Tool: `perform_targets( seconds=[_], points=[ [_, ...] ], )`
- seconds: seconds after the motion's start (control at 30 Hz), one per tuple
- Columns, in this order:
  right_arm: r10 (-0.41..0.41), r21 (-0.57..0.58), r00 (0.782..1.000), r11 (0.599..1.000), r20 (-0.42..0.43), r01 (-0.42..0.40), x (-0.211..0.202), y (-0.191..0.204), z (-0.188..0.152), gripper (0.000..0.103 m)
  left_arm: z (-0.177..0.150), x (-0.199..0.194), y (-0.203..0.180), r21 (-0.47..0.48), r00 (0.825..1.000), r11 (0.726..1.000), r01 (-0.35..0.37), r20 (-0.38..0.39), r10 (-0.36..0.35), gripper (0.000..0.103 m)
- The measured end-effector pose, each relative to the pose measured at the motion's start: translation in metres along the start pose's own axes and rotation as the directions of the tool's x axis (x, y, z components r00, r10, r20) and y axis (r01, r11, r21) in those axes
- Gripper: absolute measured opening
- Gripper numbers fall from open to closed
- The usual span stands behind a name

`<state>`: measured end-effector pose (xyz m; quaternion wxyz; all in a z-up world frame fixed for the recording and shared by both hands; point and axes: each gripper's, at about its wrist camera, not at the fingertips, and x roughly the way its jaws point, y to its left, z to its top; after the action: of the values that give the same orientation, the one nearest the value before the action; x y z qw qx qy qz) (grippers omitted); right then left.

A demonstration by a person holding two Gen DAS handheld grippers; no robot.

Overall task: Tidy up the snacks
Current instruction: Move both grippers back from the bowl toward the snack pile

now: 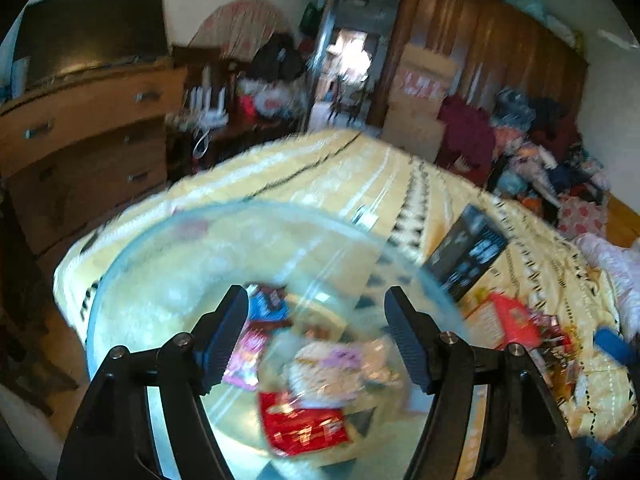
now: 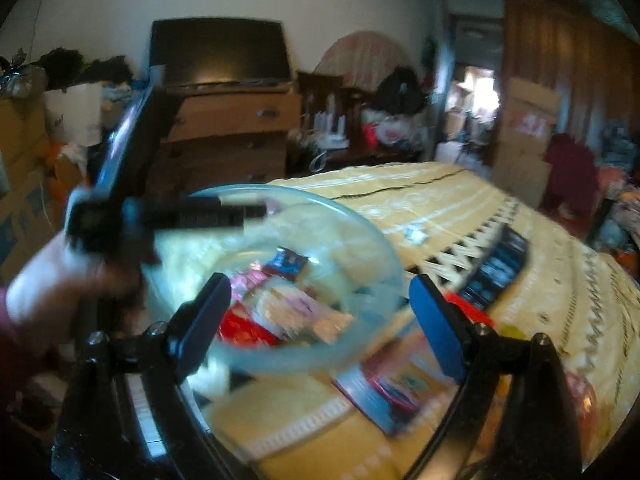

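A clear glass bowl (image 1: 132, 264) stands on a yellow patterned bedspread (image 1: 340, 168). It holds several snack packets, among them a red one (image 1: 304, 428), a blue one (image 1: 268, 304) and a pale one (image 1: 332, 368). My left gripper (image 1: 316, 296) hangs open above the bowl's contents, with nothing between its pads. In the right wrist view the bowl (image 2: 360, 224) sits ahead of my open, empty right gripper (image 2: 320, 284). A hand (image 2: 52, 292) holds the left gripper (image 2: 240, 212) over the bowl's far rim. More packets (image 2: 392, 392) lie on the bed below the right gripper.
A black box (image 1: 468, 256), a red box (image 1: 508, 320) and loose packets (image 1: 556, 344) lie on the bed to the right of the bowl. A wooden dresser (image 1: 80, 128) with a TV stands left. A clothes pile (image 1: 532, 152) and a wardrobe (image 1: 480, 40) stand behind.
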<state>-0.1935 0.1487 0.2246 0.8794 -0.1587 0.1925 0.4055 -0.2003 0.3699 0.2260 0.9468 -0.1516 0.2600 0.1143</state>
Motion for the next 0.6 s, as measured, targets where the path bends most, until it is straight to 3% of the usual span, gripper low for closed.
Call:
perform_targets(
  seconds=[0.07,0.13,0.2,0.27,0.37,0.47,0.6],
  points=[
    [-0.044,0.005,0.999,0.999,0.019,0.044,-0.023,-0.007,-0.022,0.101,0.004,-0.007,-0.017,0.021,0.999,0.999,0.037,0.022,-0.038,0.074],
    [-0.099,0.014,0.995,0.995,0.014,0.099,-0.042,-0.014,-0.048,0.103,0.006,-0.012,-0.038,0.04,0.996,0.997,0.073,0.042,-0.074,0.086],
    [-0.128,0.05,0.991,0.99,-0.031,0.129,-0.055,-0.025,-0.076,0.103,0.005,-0.017,-0.062,0.06,0.988,0.988,0.142,0.057,-0.145,0.087],
    [-0.133,0.125,0.985,0.981,-0.109,0.147,-0.066,-0.039,-0.108,0.103,0.003,-0.018,-0.089,0.071,0.976,0.974,0.213,0.026,-0.215,0.087],
    [-0.133,0.216,0.972,0.961,-0.193,0.174,-0.078,-0.056,-0.139,0.102,-0.004,-0.024,-0.133,0.139,0.965,0.955,0.262,-0.014,-0.262,0.087],
    [-0.129,0.293,0.968,0.937,-0.217,0.191,-0.096,-0.074,-0.16,0.101,-0.014,-0.037,-0.181,0.241,0.95,0.92,0.31,-0.053,-0.307,0.087],
    [-0.123,0.391,0.965,0.897,-0.232,0.208,-0.113,-0.099,-0.192,0.093,-0.029,-0.044,-0.22,0.26,0.921,0.884,0.389,-0.141,-0.363,0.087]
  ],
)
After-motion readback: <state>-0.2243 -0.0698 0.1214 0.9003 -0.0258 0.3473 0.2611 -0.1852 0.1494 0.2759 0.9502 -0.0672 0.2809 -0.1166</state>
